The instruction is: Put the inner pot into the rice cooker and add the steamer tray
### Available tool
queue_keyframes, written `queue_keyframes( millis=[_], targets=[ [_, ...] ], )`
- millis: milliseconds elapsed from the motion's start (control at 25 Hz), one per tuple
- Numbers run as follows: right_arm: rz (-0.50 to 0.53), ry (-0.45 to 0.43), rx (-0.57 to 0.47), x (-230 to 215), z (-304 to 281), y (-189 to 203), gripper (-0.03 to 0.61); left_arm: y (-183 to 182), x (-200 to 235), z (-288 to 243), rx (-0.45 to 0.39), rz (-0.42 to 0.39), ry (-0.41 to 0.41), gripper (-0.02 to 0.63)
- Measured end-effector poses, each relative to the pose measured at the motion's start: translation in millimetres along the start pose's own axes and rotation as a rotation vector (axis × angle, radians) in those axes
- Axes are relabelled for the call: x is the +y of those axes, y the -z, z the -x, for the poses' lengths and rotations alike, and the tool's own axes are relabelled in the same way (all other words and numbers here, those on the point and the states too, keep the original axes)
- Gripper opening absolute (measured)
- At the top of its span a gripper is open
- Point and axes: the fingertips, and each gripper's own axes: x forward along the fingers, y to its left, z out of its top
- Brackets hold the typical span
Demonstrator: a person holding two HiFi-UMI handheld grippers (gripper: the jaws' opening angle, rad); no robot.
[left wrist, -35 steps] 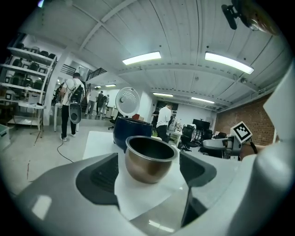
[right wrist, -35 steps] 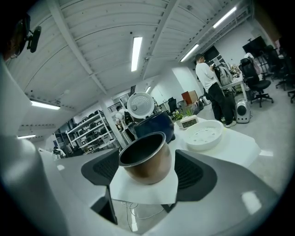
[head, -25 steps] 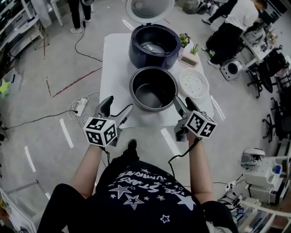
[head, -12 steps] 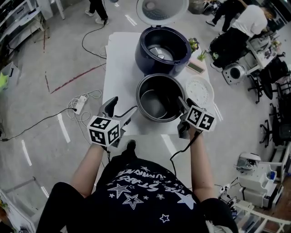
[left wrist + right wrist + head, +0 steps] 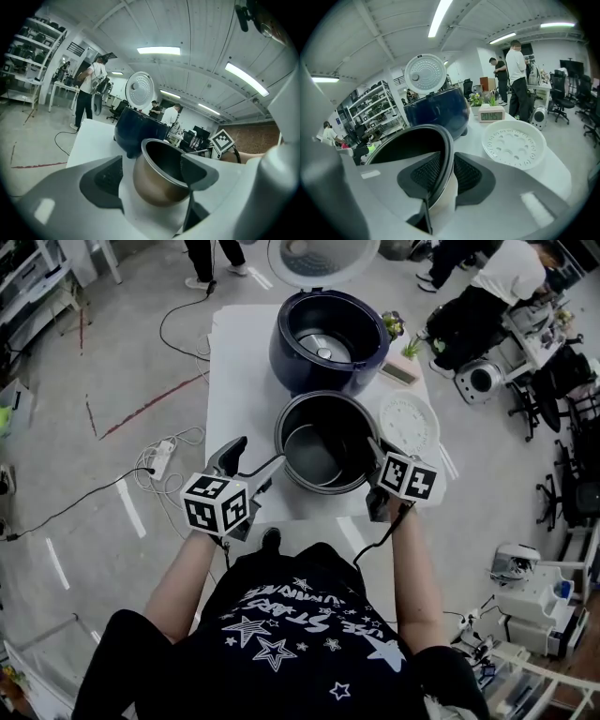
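Note:
The dark inner pot [image 5: 319, 442] stands on the white table [image 5: 239, 381], just in front of the open navy rice cooker [image 5: 328, 334]. The white perforated steamer tray [image 5: 410, 423] lies to the pot's right. My right gripper [image 5: 373, 454] is shut on the pot's right rim; in the right gripper view its pads [image 5: 466, 171] clamp the rim of the pot [image 5: 408, 150] from inside and outside. My left gripper [image 5: 255, 457] is open at the pot's left side, and in its own view the pot [image 5: 154, 183] sits between the wide jaws of the gripper [image 5: 152, 168].
The cooker's lid [image 5: 323, 254] stands raised behind the cooker. A small digital clock [image 5: 491, 113] and potted plants [image 5: 392, 324] sit at the table's far right. A power strip [image 5: 161, 457] and cables lie on the floor at left. People stand farther back.
My right gripper has moved in from beside the pot onto its right rim and shut on it. The left gripper has edged closer to the pot's left side.

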Motion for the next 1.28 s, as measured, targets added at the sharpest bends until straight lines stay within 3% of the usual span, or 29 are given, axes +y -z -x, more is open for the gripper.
queue_keyframes(
  millis=[160, 320, 480, 760, 840, 1000, 1280],
  targets=[
    [0.017, -0.008, 0.0, -6, -1, -5, 0.117, -2, 2, -10, 0.004, 0.058, -0.044, 0.393],
    [-0.006, -0.03, -0.006, -7, -3, -1, 0.114, 0, 5, -15, -0.011, 0.166, -0.073, 0.393],
    [0.006, -0.053, 0.02, -4, -3, -1, 0.117, 7, 7, -24, 0.033, 0.26, -0.1, 0.393],
    [0.06, -0.118, 0.061, -2, -7, -5, 0.126, 14, 13, -41, 0.076, 0.307, -0.146, 0.382],
    [0.073, -0.138, 0.074, -2, -9, -3, 0.129, 18, 11, -45, 0.102, 0.323, -0.138, 0.35],
    [0.081, -0.179, 0.081, 2, -9, -3, 0.13, 21, 4, -47, 0.151, 0.333, -0.121, 0.22],
    [0.094, -0.172, 0.083, 2, -9, -5, 0.127, 27, 1, -54, 0.206, 0.341, -0.133, 0.108]
  ],
)
